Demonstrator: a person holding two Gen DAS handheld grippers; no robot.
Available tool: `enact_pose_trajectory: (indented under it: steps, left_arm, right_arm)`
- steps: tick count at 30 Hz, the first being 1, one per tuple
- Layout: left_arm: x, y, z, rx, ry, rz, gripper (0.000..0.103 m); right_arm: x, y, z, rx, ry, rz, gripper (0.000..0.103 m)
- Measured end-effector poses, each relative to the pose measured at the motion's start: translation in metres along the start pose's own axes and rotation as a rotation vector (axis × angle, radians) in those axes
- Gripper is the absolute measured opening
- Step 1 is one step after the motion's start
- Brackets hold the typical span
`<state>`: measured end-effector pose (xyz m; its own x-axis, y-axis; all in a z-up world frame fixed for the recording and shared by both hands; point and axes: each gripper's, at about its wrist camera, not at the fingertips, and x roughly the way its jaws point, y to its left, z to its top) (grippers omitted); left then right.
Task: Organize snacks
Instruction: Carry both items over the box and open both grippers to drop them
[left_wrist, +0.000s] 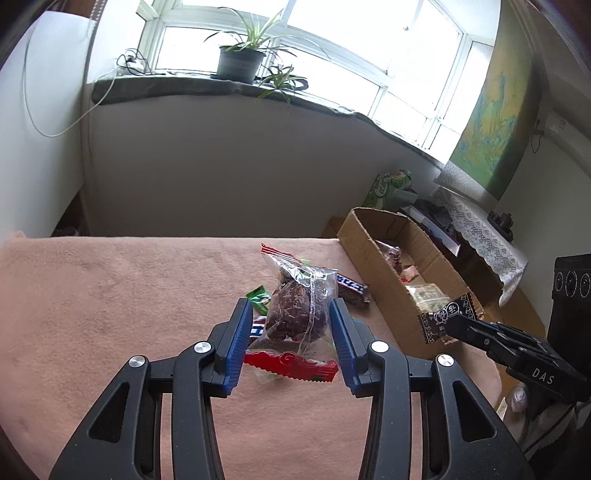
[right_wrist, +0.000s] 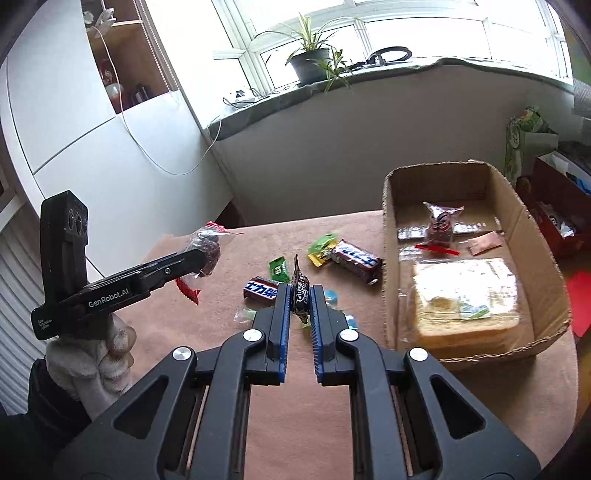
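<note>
Brown cardboard box (right_wrist: 476, 343) at right already holds several snacks; left gripper (left_wrist: 291, 325) clamps a clear dark-filled packet (left_wrist: 295, 314), right gripper (right_wrist: 300, 295) pinches a black patterned candy (right_wrist: 300, 291), bars (right_wrist: 356, 260) remain on the bench (right_wrist: 443, 406).

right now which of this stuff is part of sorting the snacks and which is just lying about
Part of the job:
- clear packet of dark snack in the left gripper
- black patterned candy in the right gripper
- chocolate bars on the cloth
- cardboard box

Just lying about:
- potted plant
- white cable
</note>
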<state>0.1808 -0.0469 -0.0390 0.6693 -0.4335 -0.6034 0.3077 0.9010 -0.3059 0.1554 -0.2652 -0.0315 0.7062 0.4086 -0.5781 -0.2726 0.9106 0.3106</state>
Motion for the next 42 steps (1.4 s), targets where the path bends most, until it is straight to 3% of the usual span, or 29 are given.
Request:
enact_pose_trajectory:
  steps: [10, 20, 42]
  left_arm:
    - [0.018, -0.056, 0.011, 0.056, -0.002, -0.057, 0.042]
    - [0.052, -0.1, 0.022, 0.123, 0.023, -0.072, 0.042]
    - [0.136, -0.144, 0.046, 0.207, 0.088, -0.055, 0.042]
  right_arm:
    - [-0.038, -0.054, 0.02, 0.027, -0.056, -0.113, 0.011]
    - [-0.047, -0.098, 0.031, 0.041, -0.082, -0.19, 0.011]
    - [-0.001, -0.169, 0.053, 0.066, -0.034, -0.216, 0.011]
